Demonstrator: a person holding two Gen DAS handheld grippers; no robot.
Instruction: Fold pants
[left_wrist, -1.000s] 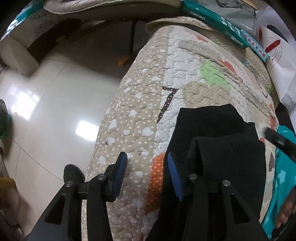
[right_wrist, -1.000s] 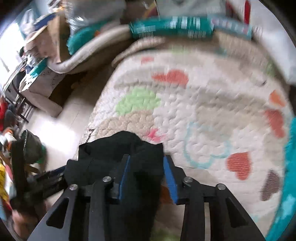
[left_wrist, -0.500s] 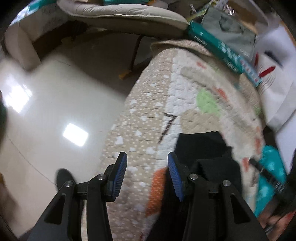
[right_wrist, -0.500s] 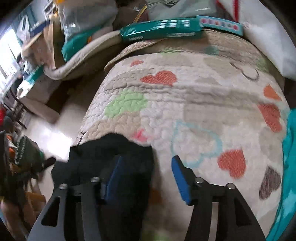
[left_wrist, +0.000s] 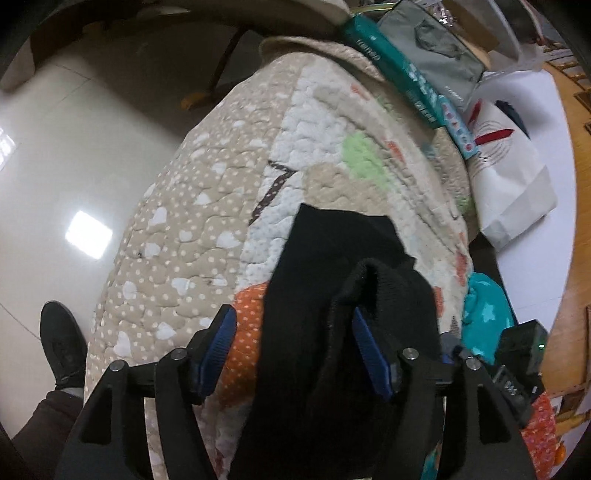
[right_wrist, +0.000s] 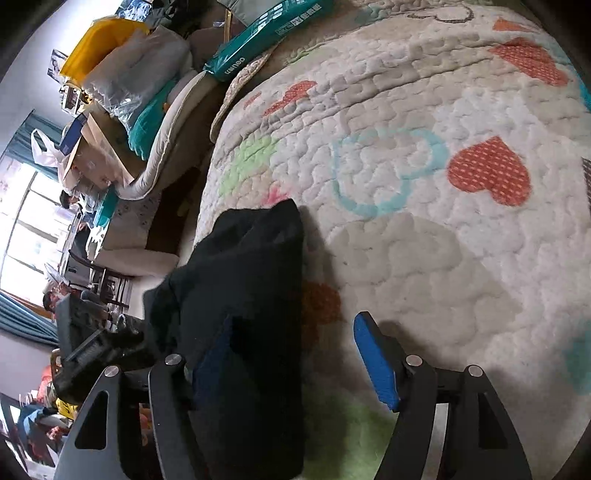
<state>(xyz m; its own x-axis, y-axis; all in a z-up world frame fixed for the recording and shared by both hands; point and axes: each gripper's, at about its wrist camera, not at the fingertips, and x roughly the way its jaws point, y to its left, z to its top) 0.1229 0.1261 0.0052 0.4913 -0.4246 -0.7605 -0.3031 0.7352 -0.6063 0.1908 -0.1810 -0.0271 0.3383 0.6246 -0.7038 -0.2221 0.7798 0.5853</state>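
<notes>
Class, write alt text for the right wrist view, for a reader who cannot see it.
Folded black pants lie on a quilted heart-print blanket, partly between the opening jaws of the right gripper, whose blue pads do not press them. A teal package and household clutter sit beyond.

Folded black pants (right_wrist: 251, 295) on heart-patterned quilt (right_wrist: 424, 229)

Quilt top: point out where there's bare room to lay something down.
Bare quilt lies right of the black pants, around the blue heart outline and red heart. The far edge is crowded by the teal package; the near-left edge holds the pants and both opening grippers.
</notes>
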